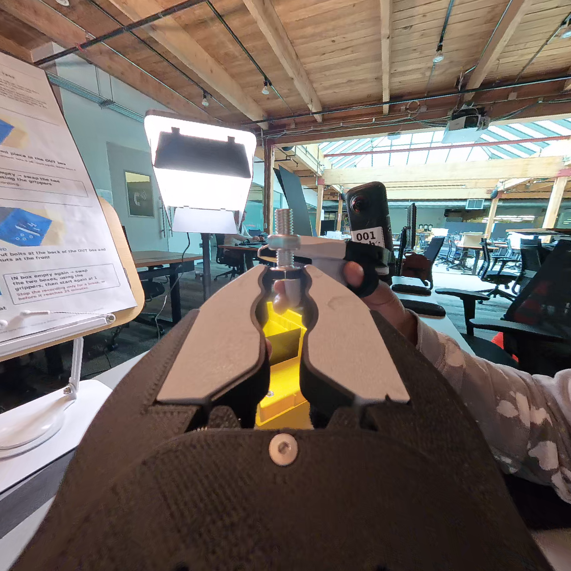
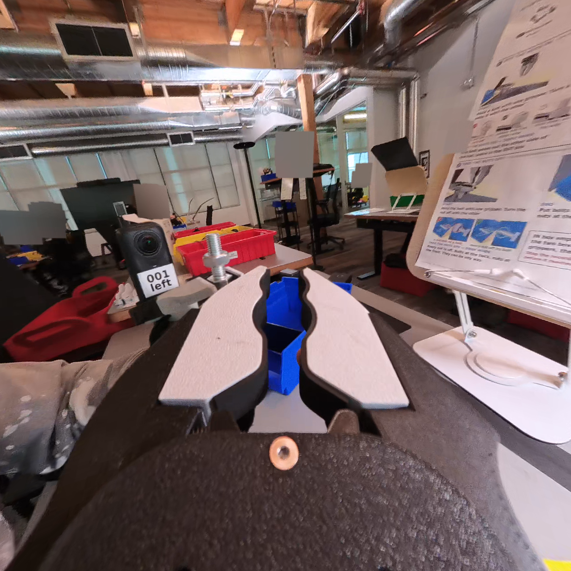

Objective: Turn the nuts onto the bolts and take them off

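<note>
The left claw (image 1: 285,272) is clamped on the bottom end of a bolt (image 1: 285,222), holding it upright with its threaded shaft pointing up. Through the slit between its two grey fingers (image 1: 216,340), a yellow bin (image 1: 278,370) shows below. A nut (image 1: 283,242) sits partway down the thread, just above the fingertips. Right behind the nut, one finger (image 1: 324,247) of the right claw reaches in from the right, held by a hand (image 1: 380,296) in a black fingerless glove.

In the right wrist view, the right claw (image 2: 284,273) has its tips slightly apart with nothing between them. A blue bin (image 2: 284,355) on the pale bench (image 2: 287,414) is visible through the gap. The bolt and nut stand just left of its left finger, outside its grip.

An instruction sheet on a white stand (image 1: 46,216) is beside the work on the bench. Farther off, a bright panel lamp (image 1: 200,173) stands on a pole. Red bins (image 2: 241,247) rest on another table, and office chairs (image 1: 500,262) sit under a timber ceiling.
</note>
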### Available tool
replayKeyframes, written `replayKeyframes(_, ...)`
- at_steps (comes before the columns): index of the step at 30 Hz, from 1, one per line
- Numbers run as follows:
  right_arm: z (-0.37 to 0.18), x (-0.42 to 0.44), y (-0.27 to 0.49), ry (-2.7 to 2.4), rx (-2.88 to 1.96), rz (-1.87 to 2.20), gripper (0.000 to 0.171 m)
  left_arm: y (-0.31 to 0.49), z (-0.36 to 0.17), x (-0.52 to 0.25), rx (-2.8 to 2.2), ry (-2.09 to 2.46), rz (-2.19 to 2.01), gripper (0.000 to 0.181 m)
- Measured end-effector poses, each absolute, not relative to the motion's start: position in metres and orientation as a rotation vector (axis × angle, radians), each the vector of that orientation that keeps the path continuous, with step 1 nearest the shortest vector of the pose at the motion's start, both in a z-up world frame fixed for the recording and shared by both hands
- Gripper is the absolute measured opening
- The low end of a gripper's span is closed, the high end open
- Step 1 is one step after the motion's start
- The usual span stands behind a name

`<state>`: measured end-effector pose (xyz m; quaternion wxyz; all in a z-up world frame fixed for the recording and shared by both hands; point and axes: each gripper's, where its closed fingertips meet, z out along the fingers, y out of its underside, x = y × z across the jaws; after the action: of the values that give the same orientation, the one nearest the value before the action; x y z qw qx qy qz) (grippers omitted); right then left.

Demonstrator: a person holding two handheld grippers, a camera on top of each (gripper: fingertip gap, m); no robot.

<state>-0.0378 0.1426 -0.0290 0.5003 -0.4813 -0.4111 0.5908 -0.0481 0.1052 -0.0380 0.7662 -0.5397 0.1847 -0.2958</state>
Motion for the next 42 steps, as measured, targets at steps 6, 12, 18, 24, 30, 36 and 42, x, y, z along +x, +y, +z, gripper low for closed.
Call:
replayKeyframes(6,-0.026,-0.051,0.106,-1.106,-1.109,1.457,0.036,0.11,-0.049,-0.04,-1.203,0.408,-0.641,0.018)
replayKeyframes(12,-0.025,-0.039,0.137,-0.991,-1.161,1.398,0.019,0.106,-0.04,-0.048,-1.165,0.38,-0.644,0.019)
replayKeyframes(18,-0.022,-0.047,0.112,-1.072,-1.112,1.437,0.034,0.106,-0.041,-0.045,-1.167,0.389,-0.632,0.019)
replayKeyframes(24,-0.024,-0.045,0.13,-0.982,-1.163,1.421,0.014,0.1,-0.036,-0.043,-1.136,0.397,-0.647,0.018)
replayKeyframes(30,-0.019,-0.042,0.122,-1.014,-1.112,1.452,0.033,0.099,-0.035,-0.042,-1.134,0.401,-0.641,0.019)
replayKeyframes(36,-0.018,-0.047,0.107,-1.067,-1.086,1.443,0.038,0.099,-0.037,-0.039,-1.137,0.408,-0.645,0.019)
replayKeyframes(42,-0.013,-0.037,0.123,-1.0,-1.105,1.44,0.032,0.096,-0.034,-0.037,-1.127,0.424,-0.648,0.019)
